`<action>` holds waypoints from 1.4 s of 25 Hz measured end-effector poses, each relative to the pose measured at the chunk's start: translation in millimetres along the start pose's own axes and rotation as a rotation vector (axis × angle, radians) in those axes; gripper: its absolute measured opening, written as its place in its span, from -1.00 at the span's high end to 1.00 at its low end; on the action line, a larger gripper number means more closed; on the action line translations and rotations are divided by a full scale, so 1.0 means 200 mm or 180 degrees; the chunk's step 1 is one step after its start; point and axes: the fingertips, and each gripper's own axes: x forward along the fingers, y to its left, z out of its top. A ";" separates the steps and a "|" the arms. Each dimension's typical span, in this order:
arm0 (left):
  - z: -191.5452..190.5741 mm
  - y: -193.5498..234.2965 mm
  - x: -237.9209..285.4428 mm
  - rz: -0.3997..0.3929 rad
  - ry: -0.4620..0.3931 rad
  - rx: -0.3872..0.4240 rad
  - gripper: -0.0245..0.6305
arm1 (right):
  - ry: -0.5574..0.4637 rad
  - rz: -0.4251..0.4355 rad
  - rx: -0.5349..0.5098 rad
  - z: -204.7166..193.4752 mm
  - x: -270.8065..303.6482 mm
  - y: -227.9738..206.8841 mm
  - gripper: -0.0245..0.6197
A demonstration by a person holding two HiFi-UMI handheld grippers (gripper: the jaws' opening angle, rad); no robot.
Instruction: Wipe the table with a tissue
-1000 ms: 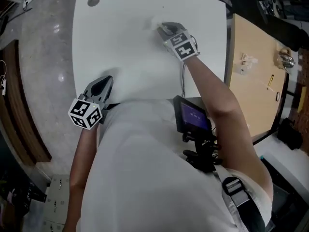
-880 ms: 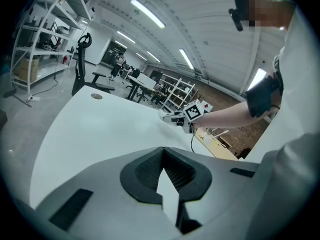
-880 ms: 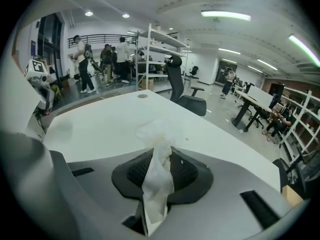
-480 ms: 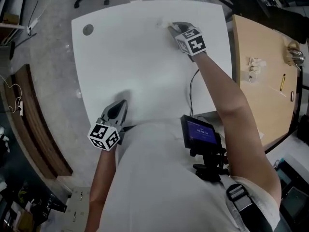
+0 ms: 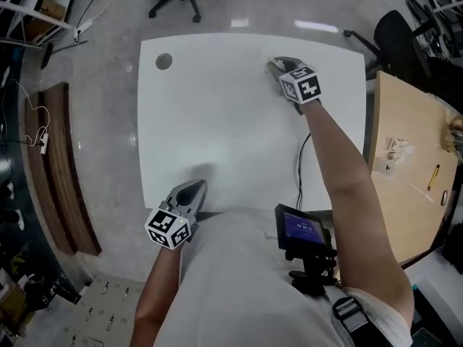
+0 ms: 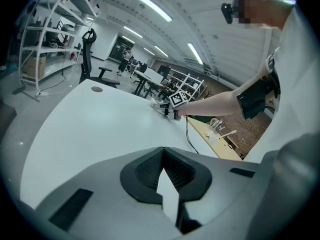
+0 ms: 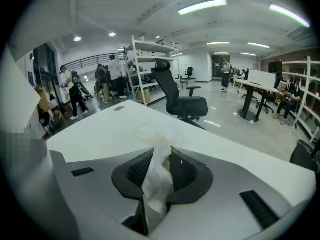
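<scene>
In the head view we see the white table [image 5: 217, 121], with our right gripper [image 5: 281, 69] near its far edge and our left gripper [image 5: 192, 191] at its near edge, the two well apart. In the left gripper view the jaws meet at their tips with nothing between them, and bare tabletop lies ahead. In the right gripper view the jaws are closed on a crumpled white tissue [image 7: 157, 181], which pokes out past the tips toward the table.
</scene>
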 end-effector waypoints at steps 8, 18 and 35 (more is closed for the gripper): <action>0.01 -0.02 0.05 0.0018 -0.0006 -0.0006 0.91 | -0.0002 0.0136 -0.0547 -0.03 0.02 0.11 0.71; 0.05 -0.12 0.11 -0.0046 -0.0016 0.0165 0.91 | 0.0127 0.0743 -0.0907 -0.17 -0.09 0.41 0.71; 0.05 -0.22 0.10 -0.0192 -0.0087 0.0377 0.91 | -0.0897 0.1101 0.0761 -0.13 -0.77 0.54 0.71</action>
